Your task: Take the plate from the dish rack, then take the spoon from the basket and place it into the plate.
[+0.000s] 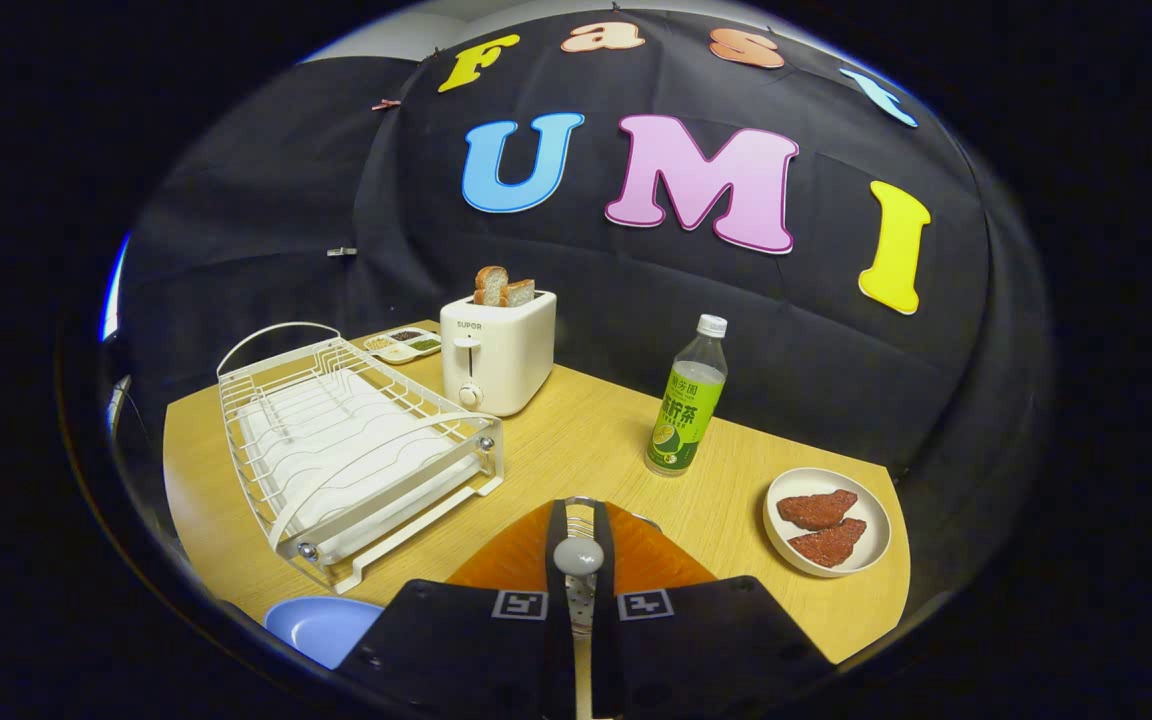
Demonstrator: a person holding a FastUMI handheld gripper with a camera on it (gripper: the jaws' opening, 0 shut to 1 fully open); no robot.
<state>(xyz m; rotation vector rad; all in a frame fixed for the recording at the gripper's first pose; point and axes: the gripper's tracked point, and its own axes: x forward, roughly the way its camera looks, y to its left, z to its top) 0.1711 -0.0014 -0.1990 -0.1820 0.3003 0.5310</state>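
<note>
The gripper (577, 560) is closed on a metal spoon (579, 600): both fingers press its slim handle, and its rounded end shows shiny between the fingertips. Directly under the fingers sits an orange basket (516, 560) with slanted sides, at the near edge of the tabletop (576, 450), a pale wood-grain surface. Beside the basket, at the near left corner, lies the plate (321, 625), smooth and light blue, partly hidden by the gripper body.

Beyond the plate stands the dish rack (356, 450), white wire with curved end loops and a ribbed white tray inside; its slots hold nothing. Behind it, near the far edge, a glossy white toaster (496, 350) carries two bread slices (502, 286), and a small divided dish (404, 344) lies at the far left corner.

Ahead and to the right of the fingers, a clear plastic bottle (688, 400) with a green label and white cap stands upright. Near the right edge, a round off-white plate (828, 520) holds two rough reddish-brown pieces. Bare wood lies open between basket, bottle and rack.
</note>
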